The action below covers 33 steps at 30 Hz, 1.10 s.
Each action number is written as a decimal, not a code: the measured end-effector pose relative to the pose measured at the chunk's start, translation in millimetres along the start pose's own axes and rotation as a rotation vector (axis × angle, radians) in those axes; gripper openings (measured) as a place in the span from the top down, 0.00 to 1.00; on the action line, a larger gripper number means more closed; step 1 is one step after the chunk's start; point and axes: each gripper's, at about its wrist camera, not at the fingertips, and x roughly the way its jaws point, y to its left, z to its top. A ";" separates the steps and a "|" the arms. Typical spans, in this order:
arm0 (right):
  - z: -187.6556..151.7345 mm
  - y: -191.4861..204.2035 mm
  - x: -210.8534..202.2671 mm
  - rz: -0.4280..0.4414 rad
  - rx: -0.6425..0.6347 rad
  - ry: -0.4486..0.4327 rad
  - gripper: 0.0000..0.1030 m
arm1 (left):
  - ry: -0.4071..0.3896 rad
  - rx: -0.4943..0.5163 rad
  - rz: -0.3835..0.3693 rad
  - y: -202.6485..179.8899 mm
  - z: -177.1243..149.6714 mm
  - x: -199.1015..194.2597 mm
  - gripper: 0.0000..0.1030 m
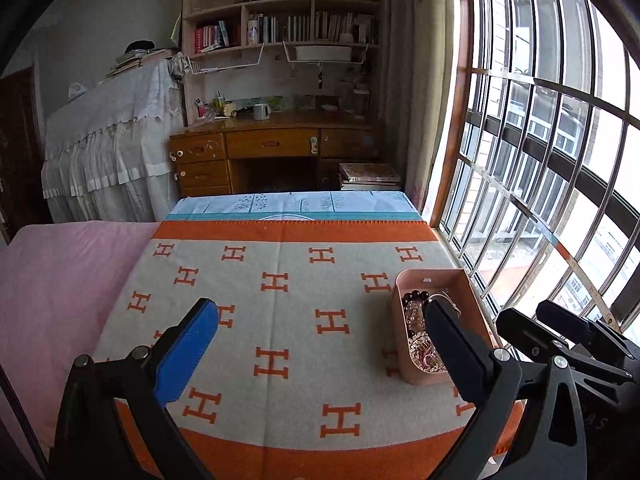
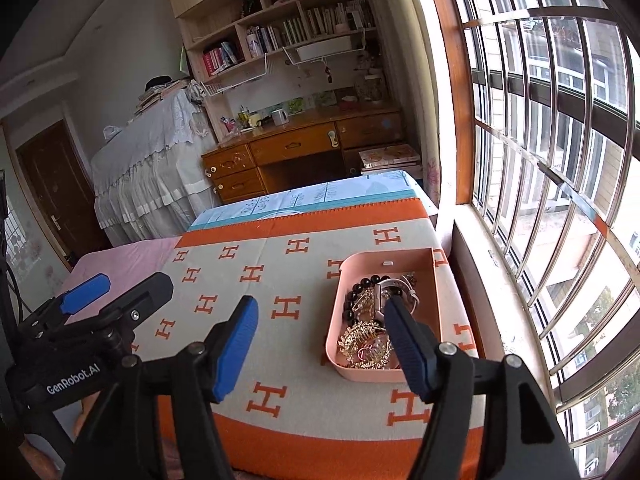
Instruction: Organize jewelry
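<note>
The pink tray (image 2: 400, 258) sits on the orange-and-grey blanket (image 2: 280, 272) near its window-side edge, and much of what it holds is hard to sort out: a tangle of gold-coloured pieces (image 2: 362, 346) fills the near end, a string of dark beads (image 2: 354, 294) curves along the left, and a pale strap (image 2: 390, 284) lies beyond, but single items cannot be told apart. In the right wrist view the right gripper (image 2: 320, 344) hangs above the blanket with its blue-padded fingers spread wide, the right-hand finger covering part of the tray's contents. In the left wrist view the left gripper (image 1: 320, 344) is likewise spread apart and holding nothing, and one of its fingers hides the middle of the tray (image 1: 430, 276); only some beads and gold bits show around it. The blanket, patterned with orange H shapes, lies over a pink sheet (image 1: 60, 272) and a blue printed one (image 1: 288, 204). Beyond stand a wooden desk (image 1: 276, 144) with a white mug (image 1: 261, 111), a bookshelf (image 1: 288, 12), a cloth-draped piece of furniture (image 1: 112, 128), and to the right a barred window (image 1: 540, 140).
</note>
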 end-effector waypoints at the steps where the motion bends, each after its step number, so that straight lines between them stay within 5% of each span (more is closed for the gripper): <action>1: 0.0 0.4 -0.9 -0.002 -0.003 -0.003 0.36 | -0.002 0.000 0.002 -0.1 -0.2 -0.6 0.01; 33: 2.6 4.4 2.0 -0.016 -0.016 0.012 0.36 | 0.000 0.005 0.065 5.7 -3.9 1.1 0.01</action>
